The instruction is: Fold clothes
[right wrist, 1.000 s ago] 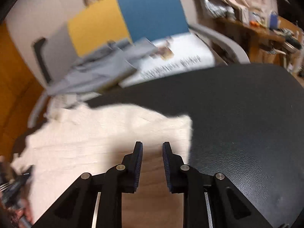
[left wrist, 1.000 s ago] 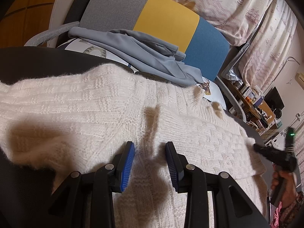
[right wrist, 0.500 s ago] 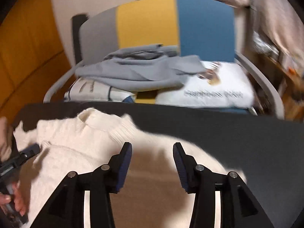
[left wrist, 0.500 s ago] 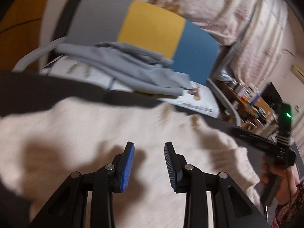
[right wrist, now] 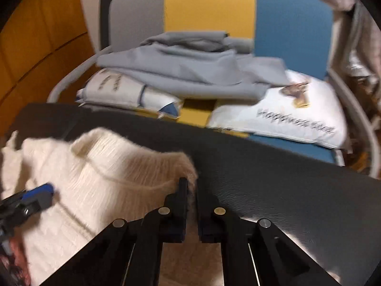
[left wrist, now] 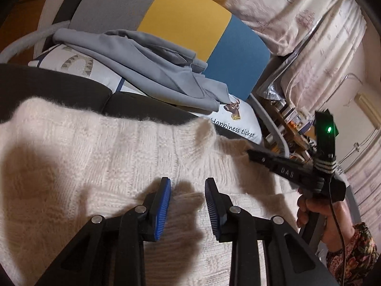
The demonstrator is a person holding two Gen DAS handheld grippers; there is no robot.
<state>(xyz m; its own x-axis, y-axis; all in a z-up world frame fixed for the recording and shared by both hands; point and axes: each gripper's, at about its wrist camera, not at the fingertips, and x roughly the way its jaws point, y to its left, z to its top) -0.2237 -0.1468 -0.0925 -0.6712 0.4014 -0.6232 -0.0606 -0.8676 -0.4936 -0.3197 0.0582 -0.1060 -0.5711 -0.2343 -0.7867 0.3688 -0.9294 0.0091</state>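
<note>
at sweater (right wrist: 100, 166) edge, right tongs (right wrist: 191, 190) clamped; table (right wrist: 285, 190) rightward bare

A fluffy cream sweater (left wrist: 100, 157) lies spread out on the black surface (right wrist: 273, 186), in front of the chair (right wrist: 209, 4). It is knitted with ribs and little squares. Its neck hole (right wrist: 95, 143) points toward the chair. One fuzzy corner is lifted up and pinched in the right gripper (right wrist: 191, 190). The rest lies flat and soft, with a few bumps and dark shadows on it.
</note>
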